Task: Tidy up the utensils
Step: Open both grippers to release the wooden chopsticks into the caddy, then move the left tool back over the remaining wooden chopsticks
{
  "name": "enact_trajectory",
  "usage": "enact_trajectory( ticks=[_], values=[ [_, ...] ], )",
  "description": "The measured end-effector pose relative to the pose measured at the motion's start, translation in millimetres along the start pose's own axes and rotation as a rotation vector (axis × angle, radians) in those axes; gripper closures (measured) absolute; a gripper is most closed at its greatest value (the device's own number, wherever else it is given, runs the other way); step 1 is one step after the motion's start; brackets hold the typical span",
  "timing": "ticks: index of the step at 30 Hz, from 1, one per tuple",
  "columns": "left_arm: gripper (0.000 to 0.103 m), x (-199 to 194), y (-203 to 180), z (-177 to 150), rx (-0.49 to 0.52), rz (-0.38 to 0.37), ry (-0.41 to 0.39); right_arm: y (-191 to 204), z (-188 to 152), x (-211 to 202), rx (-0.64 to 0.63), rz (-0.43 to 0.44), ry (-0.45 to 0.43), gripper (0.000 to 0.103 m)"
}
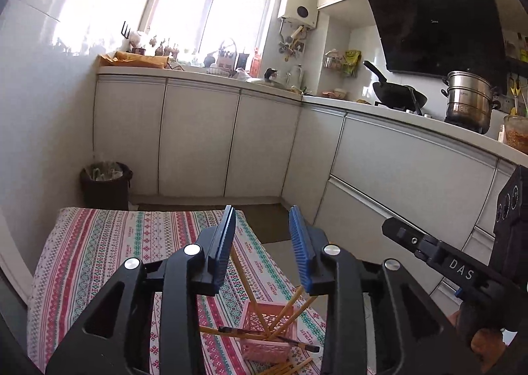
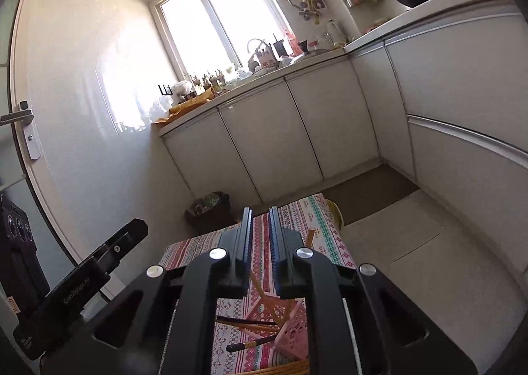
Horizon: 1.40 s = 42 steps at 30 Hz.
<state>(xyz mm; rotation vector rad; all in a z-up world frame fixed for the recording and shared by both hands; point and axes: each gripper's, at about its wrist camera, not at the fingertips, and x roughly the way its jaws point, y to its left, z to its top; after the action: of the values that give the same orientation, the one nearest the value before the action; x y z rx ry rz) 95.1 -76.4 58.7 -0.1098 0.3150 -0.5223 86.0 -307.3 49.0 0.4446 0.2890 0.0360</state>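
A pink lattice basket stands on a small table with a striped patterned cloth. Several yellow wooden chopsticks stick out of it, and a dark-tipped one lies across its rim. My left gripper is open and empty, held above the basket. My right gripper is nearly closed with a narrow gap and holds nothing, also above the basket. More yellow chopsticks lie on the cloth near the bottom edge. The right gripper's body shows in the left wrist view.
White kitchen cabinets run along the far wall and the right side. A dark bin stands in the corner by the table. A wok and a steel pot sit on the counter. A door with a handle is at left.
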Motion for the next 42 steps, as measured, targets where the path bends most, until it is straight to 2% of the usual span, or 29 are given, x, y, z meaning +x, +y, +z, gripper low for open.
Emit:
enact_trajectory(
  ticks=[2, 4, 8, 10, 15, 17, 23, 31, 35, 36, 38, 41, 42],
  values=[
    [0.068, -8, 0, 2, 0.001, 0.002, -0.006, 1, 0, -9, 0.007, 0.001, -0.010, 0.083],
    [0.067, -15, -1, 4, 0.004, 0.003, -0.011, 2, 1, -18, 0.019, 0.007, -0.028, 0.067],
    [0.059, -30, 0, 5, 0.012, 0.018, -0.018, 8, 0, -36, 0.033, 0.005, -0.061, 0.049],
    [0.045, -38, 1, 4, 0.012, 0.030, -0.020, 10, -1, -43, 0.043, 0.008, -0.072, 0.032],
    [0.014, -62, 2, 3, 0.013, 0.084, -0.038, 15, -9, -58, 0.041, -0.005, -0.087, 0.010],
    [0.008, -72, 3, 3, 0.020, 0.110, -0.049, 16, -12, -61, 0.049, -0.010, -0.082, 0.008],
    [0.007, -90, 7, 3, 0.026, 0.154, -0.027, 20, -17, -67, 0.063, -0.018, -0.052, 0.007],
    [0.007, -102, 11, -3, 0.023, 0.179, 0.013, 35, -23, -81, 0.003, -0.019, -0.032, 0.007],
    [0.007, -104, 12, -15, 0.048, 0.184, 0.060, 35, -32, -86, -0.026, -0.040, 0.004, 0.007],
    [0.007, -101, 12, -22, 0.079, 0.171, 0.097, 33, -35, -85, -0.038, -0.050, 0.024, 0.007],
    [0.007, -87, 11, -42, 0.158, 0.089, 0.229, 24, -46, -83, -0.069, -0.080, 0.072, 0.007],
    [0.008, -68, -4, -88, 0.303, -0.176, 0.487, -1, -69, -81, -0.077, -0.127, 0.115, 0.007],
    [0.013, -66, -14, -102, 0.386, -0.220, 0.517, -11, -78, -79, -0.062, -0.135, 0.138, 0.007]
  ],
)
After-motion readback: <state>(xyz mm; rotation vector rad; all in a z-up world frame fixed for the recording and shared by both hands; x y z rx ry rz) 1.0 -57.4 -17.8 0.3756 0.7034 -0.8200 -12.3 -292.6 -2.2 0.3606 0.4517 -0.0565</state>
